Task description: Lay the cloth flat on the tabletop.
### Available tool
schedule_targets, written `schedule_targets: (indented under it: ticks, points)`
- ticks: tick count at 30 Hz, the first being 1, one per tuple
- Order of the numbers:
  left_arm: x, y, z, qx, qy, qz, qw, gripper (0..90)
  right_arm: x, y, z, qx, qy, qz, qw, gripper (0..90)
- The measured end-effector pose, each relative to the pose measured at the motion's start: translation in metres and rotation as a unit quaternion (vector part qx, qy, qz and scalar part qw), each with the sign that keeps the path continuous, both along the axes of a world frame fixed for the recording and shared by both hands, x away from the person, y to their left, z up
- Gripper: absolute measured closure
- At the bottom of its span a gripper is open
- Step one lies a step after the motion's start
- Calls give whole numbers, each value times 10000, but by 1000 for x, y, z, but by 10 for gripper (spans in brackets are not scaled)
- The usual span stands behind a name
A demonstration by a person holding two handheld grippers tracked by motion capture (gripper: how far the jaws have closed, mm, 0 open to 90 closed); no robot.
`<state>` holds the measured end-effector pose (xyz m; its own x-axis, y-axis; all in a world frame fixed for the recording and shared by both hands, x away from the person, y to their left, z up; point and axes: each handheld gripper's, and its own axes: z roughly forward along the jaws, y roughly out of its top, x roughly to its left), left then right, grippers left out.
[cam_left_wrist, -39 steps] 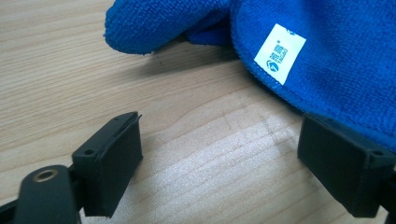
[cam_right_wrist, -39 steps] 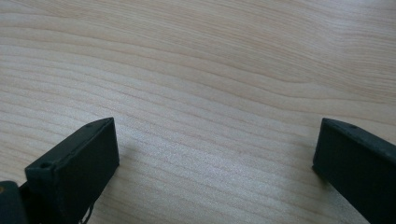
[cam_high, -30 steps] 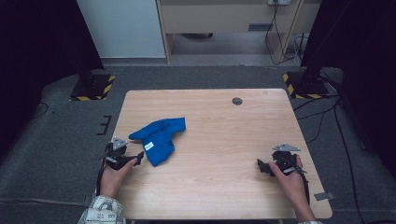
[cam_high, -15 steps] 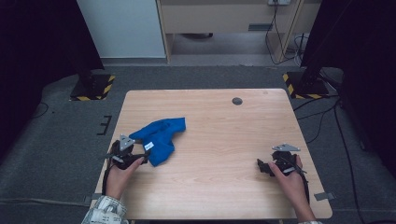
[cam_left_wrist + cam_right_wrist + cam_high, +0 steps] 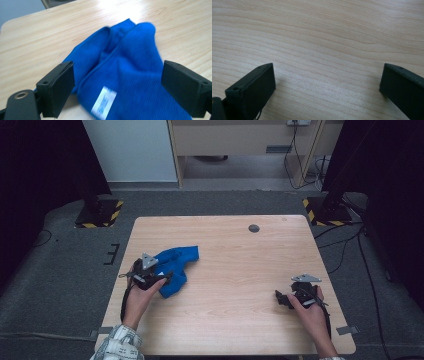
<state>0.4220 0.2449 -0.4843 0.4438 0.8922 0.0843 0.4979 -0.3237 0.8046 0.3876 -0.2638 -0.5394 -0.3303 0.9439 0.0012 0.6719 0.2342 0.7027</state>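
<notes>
My left gripper [image 5: 117, 97] has moved in over the blue cloth [image 5: 125, 72] at the surface's [image 5: 240, 295] left, jaws open astride it, ready to pinch; my right gripper [image 5: 327, 92] rests open, apart.

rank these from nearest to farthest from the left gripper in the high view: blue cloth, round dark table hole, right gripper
1. blue cloth: right at the left gripper, whose open jaws straddle its near end.
2. round dark table hole: farther up the table, toward the far edge, right of centre.
3. right gripper: near the table's right front corner.
</notes>
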Motion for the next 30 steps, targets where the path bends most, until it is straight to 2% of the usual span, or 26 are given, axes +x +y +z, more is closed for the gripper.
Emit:
schedule_targets:
  ticks: [4, 6, 11, 13, 14, 15, 18, 25, 30]
  points:
    - [13, -15, 1, -19, 49, -130, 9999, 103, 0, 1, 0, 8, -4, -24, 10000, 4]
    - [18, -21, 0, 51, 81, -180, 9998, 102, 0, 1, 0, 2, -7, -17, 10000, 4]
    - [30, -25, -5, 49, 163, -142, 9998, 98, 0, 1, 0, -1, -10, -35, 10000, 4]
    - [33, -22, -11, -107, 304, -68, 9995, 91, -1, 1, 0, -11, -17, -46, 10000, 4]
    - [33, -22, -11, -107, 304, -68, 9995, 91, -1, 1, 0, -11, -17, -46, 10000, 4]
    - [34, -21, -14, -231, 349, -58, 9991, 91, -1, 1, 0, -1, -9, -51, 10000, 4]
    - [35, -22, -22, -66, 435, -61, 9990, 88, -1, 1, 0, -8, -17, -44, 10000, 4]
    - [38, -27, -28, 26, 423, -70, 9991, 80, -1, 2, 0, 0, -11, -69, 10000, 4]
    - [44, -26, -37, 116, 541, -23, 9985, 96, -1, 2, 0, 3, -8, -89, 10000, 4]
